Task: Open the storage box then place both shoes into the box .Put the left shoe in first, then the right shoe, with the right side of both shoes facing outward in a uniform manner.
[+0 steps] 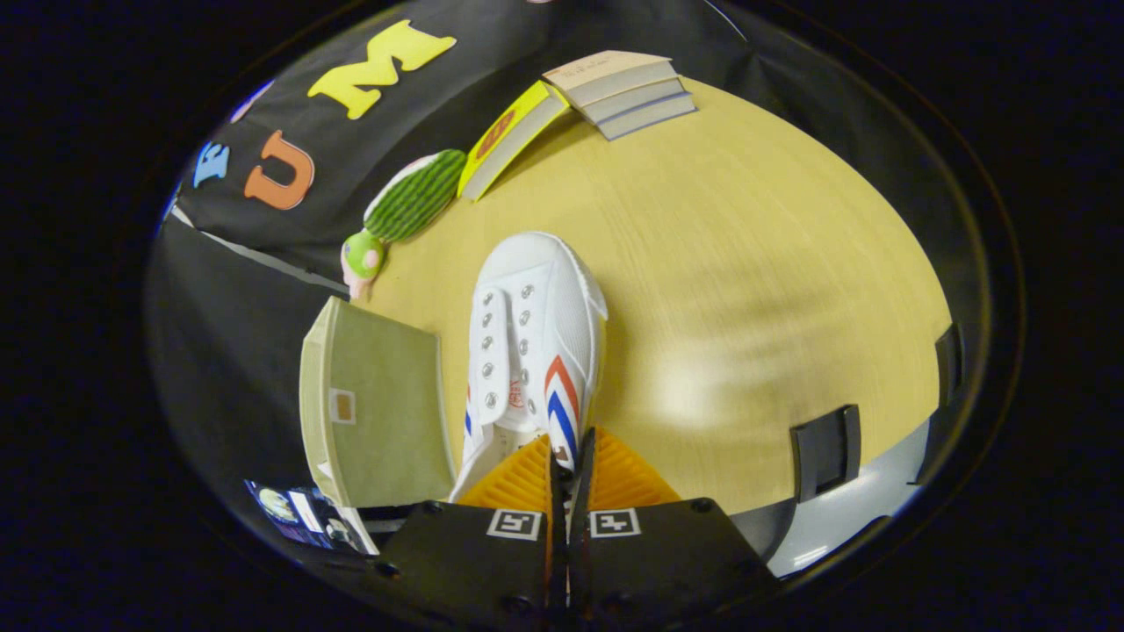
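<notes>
Tool (571, 456) fingers pinching white shoe (536, 342) collar; green storage box (378, 412) just beside.

The shoe (536, 342) is white, with red and blue chevron stripes on its side and silver eyelets. The storage box (373, 412) is pale olive green with a small white and tan label. The worktop (746, 290) is light yellow wood grain. The plush toy (406, 211) is green with darker stripes and pink feet. One book (509, 140) has a yellow cover with a red mark.

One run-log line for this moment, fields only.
claw: shut on white shoe collar | shoe: toe pointing away, over table | storage box: beside shoe, lid state unclear
</notes>
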`<action>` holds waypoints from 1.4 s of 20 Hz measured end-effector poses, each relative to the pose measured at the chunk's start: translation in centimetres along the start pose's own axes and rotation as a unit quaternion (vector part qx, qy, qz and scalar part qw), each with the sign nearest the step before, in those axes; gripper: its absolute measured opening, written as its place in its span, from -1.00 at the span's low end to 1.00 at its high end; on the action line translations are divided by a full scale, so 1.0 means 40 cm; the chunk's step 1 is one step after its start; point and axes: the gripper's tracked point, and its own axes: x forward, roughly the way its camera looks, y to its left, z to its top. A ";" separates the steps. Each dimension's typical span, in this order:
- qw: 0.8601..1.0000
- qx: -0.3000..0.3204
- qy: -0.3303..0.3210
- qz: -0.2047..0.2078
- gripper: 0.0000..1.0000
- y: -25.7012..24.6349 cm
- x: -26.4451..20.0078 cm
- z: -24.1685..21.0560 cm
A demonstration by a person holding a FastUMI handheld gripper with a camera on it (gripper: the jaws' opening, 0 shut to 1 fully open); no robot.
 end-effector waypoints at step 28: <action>0.998 -0.058 0.023 0.011 -0.87 0.629 0.138 -0.148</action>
